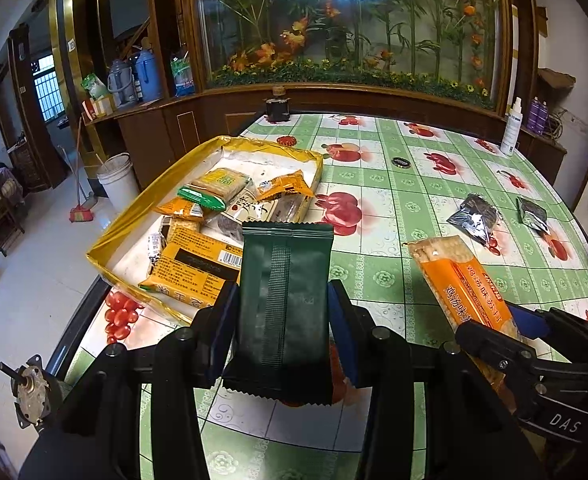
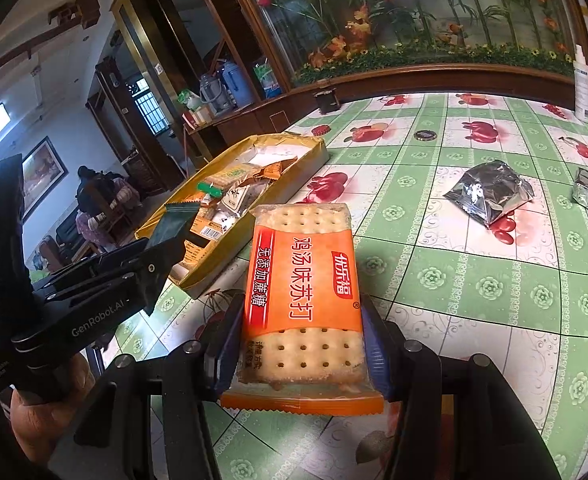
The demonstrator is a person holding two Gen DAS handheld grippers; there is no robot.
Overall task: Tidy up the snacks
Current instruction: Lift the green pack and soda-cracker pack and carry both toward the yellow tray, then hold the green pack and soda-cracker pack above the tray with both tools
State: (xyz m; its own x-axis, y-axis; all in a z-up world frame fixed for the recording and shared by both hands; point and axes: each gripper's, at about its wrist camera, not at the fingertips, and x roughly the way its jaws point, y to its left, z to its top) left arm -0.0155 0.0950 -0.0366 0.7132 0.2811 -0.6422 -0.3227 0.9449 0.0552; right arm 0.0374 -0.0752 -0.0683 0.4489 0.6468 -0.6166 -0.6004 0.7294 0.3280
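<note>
Gold tray (image 1: 105, 240) at left centre of the left wrist frame, already stocked with snack packs. Left gripper (image 1: 281, 312) clamped on green packet (image 1: 281, 280), long axis pointing up-frame, tray just up-left of fingertips, hence nearer. Right gripper (image 2: 300, 344) clamped on orange cracker pack (image 2: 302, 280), likewise lengthwise; tray farther, upper left.

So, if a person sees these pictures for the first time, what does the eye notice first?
First, the two snacks held up close to the cameras: a dark green packet in the left gripper and an orange cracker packet in the right gripper. Next, the gold-edged box full of snacks at the table's left edge, and two silver packets lying loose on the green fruit-print tablecloth.
</note>
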